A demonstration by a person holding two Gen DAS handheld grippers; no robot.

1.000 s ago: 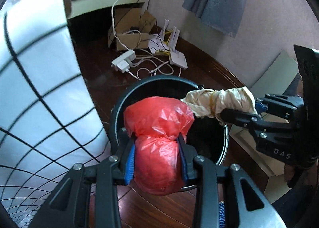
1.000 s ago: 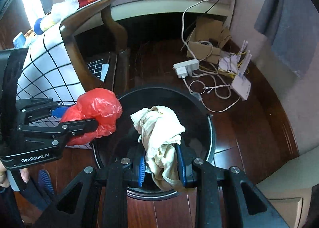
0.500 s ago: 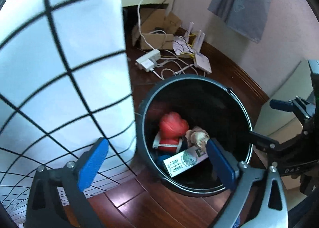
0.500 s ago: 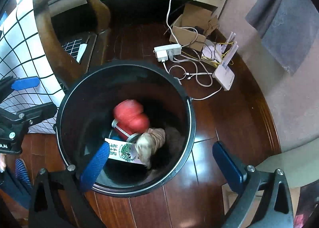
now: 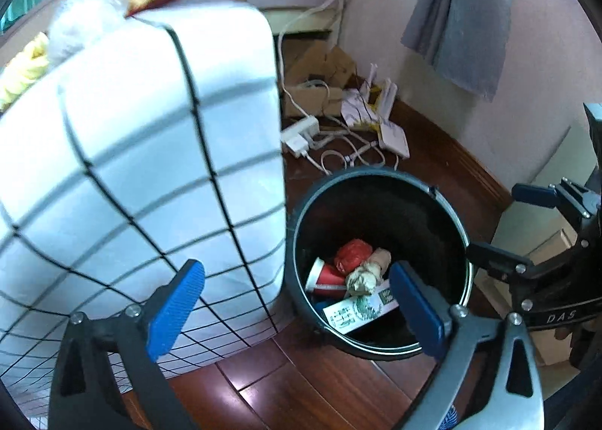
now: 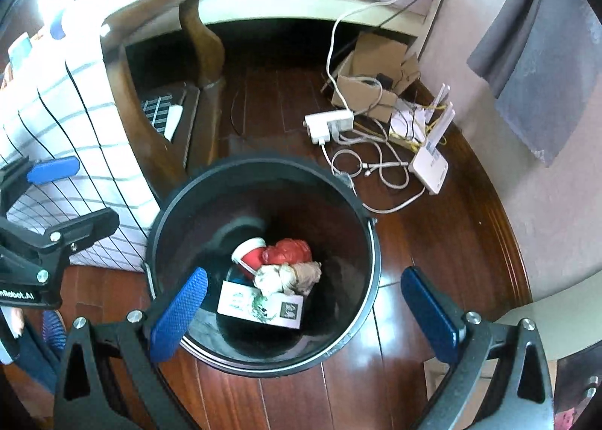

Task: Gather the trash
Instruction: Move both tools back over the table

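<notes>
My left tongs (image 5: 297,302) stand wide open with nothing between the blue pads, and my right tongs (image 6: 304,313) are spread just as wide and just as empty. Both hang above the round black plastic trash bin (image 6: 370,253), which stands on the dark red wooden floor (image 6: 444,226).

Down at the bottom of the bin I see the crumpled red plastic bag (image 6: 289,251) lying against the wadded beige paper (image 6: 289,275), the two touching. Beside them lies a red paper cup with a white rim (image 6: 250,256), tipped on its side, and a flat white carton with green print (image 6: 259,305) rests under the beige wad, toward the near wall of the bin.

In the left view the bin's rim (image 5: 301,226) sits just beside the hanging edge of a white cloth with a black grid pattern (image 5: 150,166); the cloth fills that side of the picture. In the right view the same cloth drapes over a carved brown wooden leg (image 6: 203,38).

On the floor beyond the bin, near the wall, lie a white power strip (image 6: 329,123) with tangled white cables (image 6: 361,166), a white router (image 6: 430,166) and an open brown cardboard box (image 6: 372,72). A grey cloth (image 6: 534,64) hangs on the wall.
</notes>
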